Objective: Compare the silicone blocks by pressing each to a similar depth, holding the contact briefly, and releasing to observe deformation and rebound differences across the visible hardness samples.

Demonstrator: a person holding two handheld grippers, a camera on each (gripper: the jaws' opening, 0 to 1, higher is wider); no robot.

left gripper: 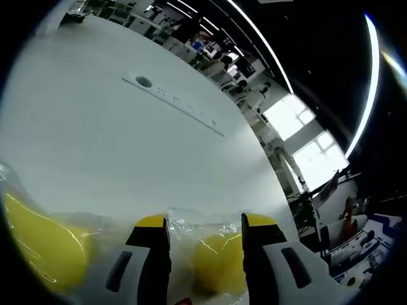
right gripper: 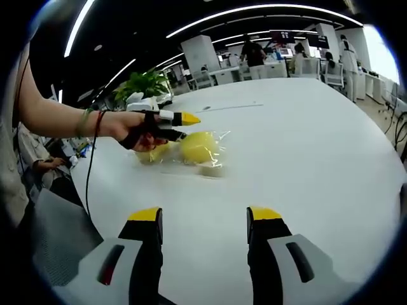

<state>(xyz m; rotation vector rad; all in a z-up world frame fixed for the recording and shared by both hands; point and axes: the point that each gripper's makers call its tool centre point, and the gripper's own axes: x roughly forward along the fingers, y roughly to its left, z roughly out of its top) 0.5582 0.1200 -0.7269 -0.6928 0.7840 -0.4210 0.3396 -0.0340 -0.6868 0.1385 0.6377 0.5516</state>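
Observation:
Two yellow silicone blocks in clear plastic wrap lie on the white table (right gripper: pixel 305 152). In the left gripper view one yellow block (left gripper: pixel 217 262) sits between the yellow-tipped jaws of my left gripper (left gripper: pixel 205 222), which stand apart around it; the other yellow block (left gripper: pixel 38 244) lies to its left. From the right gripper view, a hand holds the left gripper (right gripper: pixel 184 121) over the two blocks (right gripper: pixel 199 147), with a pale piece (right gripper: pixel 210 170) in the wrap beside them. My right gripper (right gripper: pixel 205 216) hovers open over bare table, well short of the blocks.
A long socket strip (left gripper: pixel 175 98) is set into the table farther out. A grey chair (right gripper: pixel 57 235) stands by the table's near-left edge. A potted plant (right gripper: pixel 147 82), desks and people are at the back. The person's forearm (right gripper: pixel 57 117) reaches in from the left.

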